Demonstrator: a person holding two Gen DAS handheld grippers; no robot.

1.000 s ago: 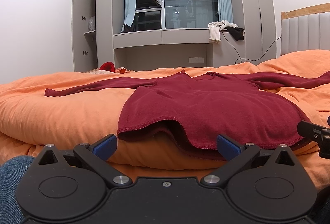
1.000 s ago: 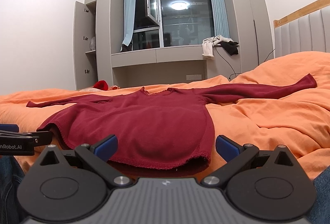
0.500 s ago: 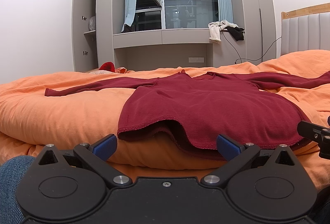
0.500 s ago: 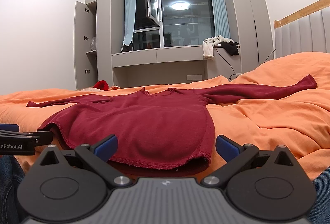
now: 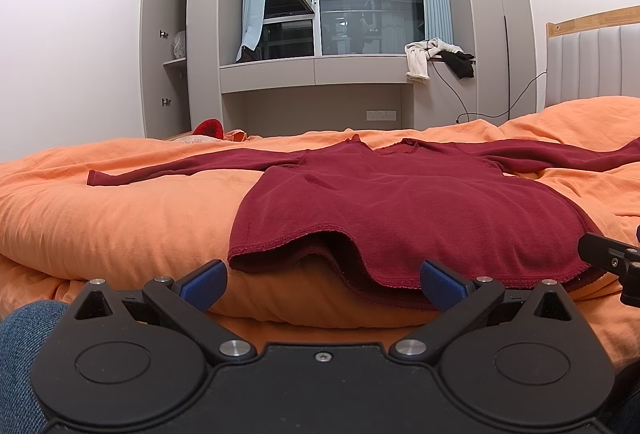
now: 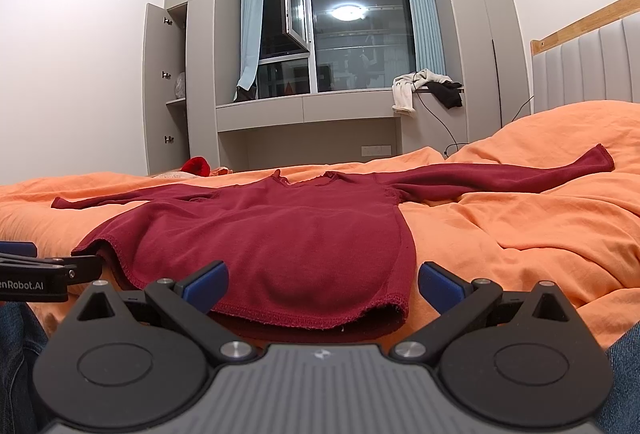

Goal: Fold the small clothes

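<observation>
A dark red long-sleeved top lies flat on the orange bedcover, sleeves spread left and right, hem toward me. It also shows in the right wrist view. My left gripper is open and empty just short of the hem's left part. My right gripper is open and empty just short of the hem's right part. The right gripper's side shows at the right edge of the left wrist view; the left gripper's side shows at the left edge of the right wrist view.
A grey window unit with clothes draped on its ledge stands beyond the bed. A padded headboard is at the right. A red item lies at the bed's far edge. My jeans-clad knee is at lower left.
</observation>
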